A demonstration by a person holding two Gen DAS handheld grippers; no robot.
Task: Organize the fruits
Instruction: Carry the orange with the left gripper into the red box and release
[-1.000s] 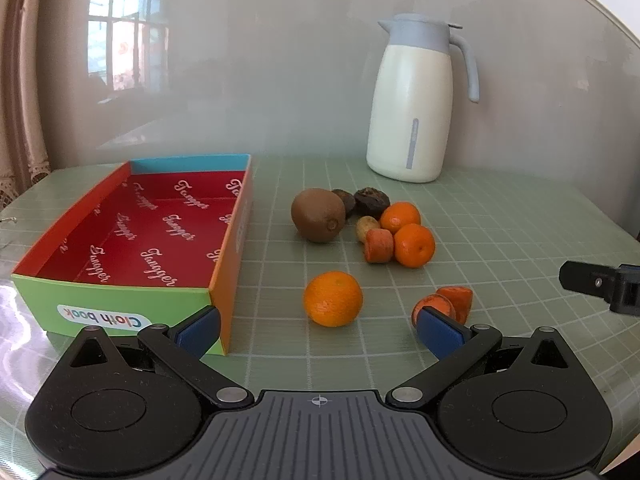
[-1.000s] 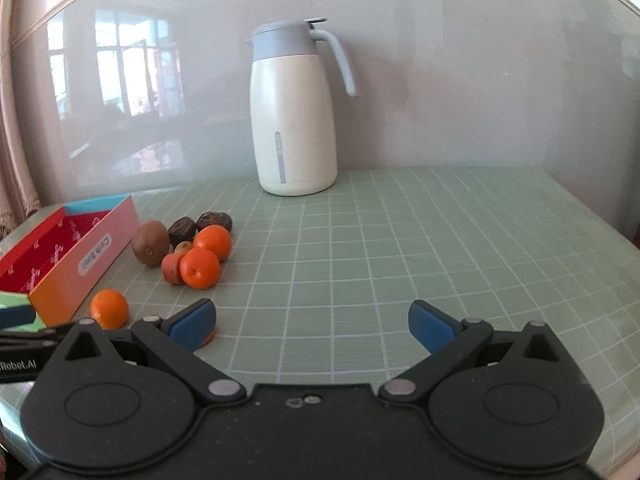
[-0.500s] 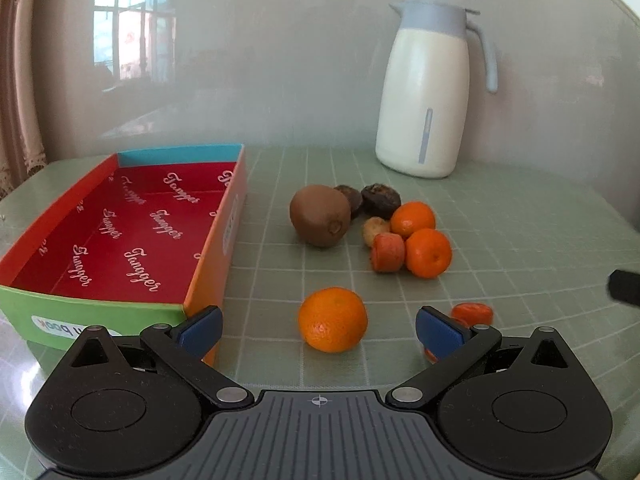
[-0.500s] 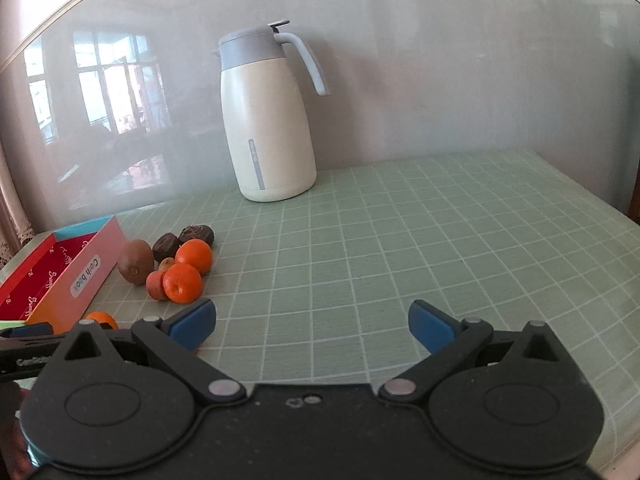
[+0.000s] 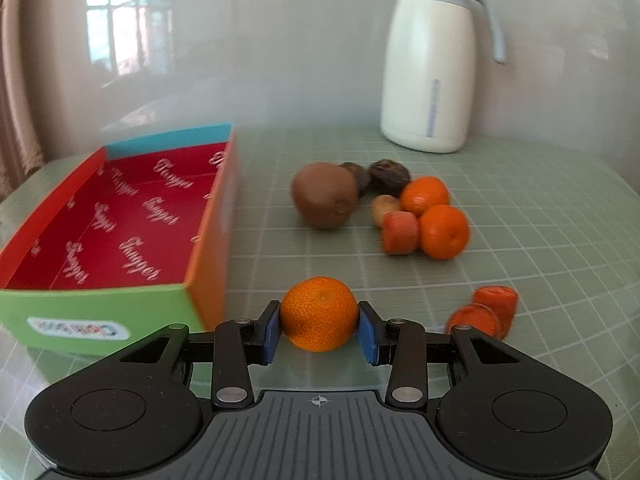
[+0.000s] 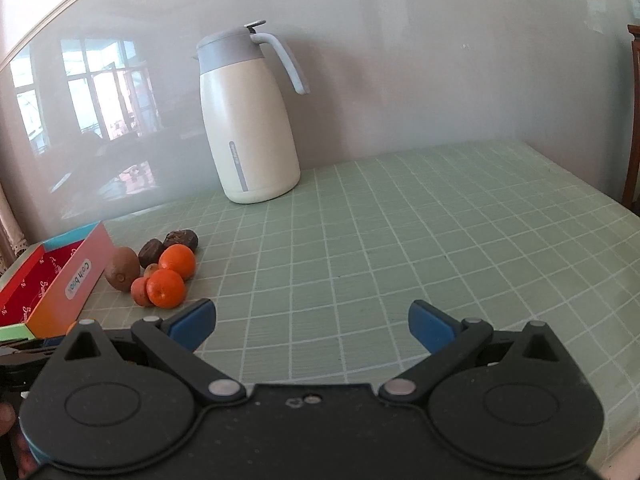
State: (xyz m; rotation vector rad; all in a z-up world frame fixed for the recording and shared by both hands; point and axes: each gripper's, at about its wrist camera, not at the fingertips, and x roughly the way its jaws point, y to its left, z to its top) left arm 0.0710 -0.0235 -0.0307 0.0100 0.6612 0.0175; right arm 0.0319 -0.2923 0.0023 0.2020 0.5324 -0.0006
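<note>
box (image 5: 206, 312) inner red lining: white script word repeated all over, reads roughly "Tamper", not certain | box outer side, white oval label (image 6: 79, 281): "Cloth book", partly blurred | jug (image 6: 248, 128): no readable text

The left gripper (image 5: 319, 334) sits low in the frame's centre, its jaws closing, both blue pads (image 5: 271, 335) against the sides of a round orange mandarin (image 5: 319, 318). The right gripper (image 6: 313, 322) holds its blue-tipped jaws wide apart, nothing between them.
</note>
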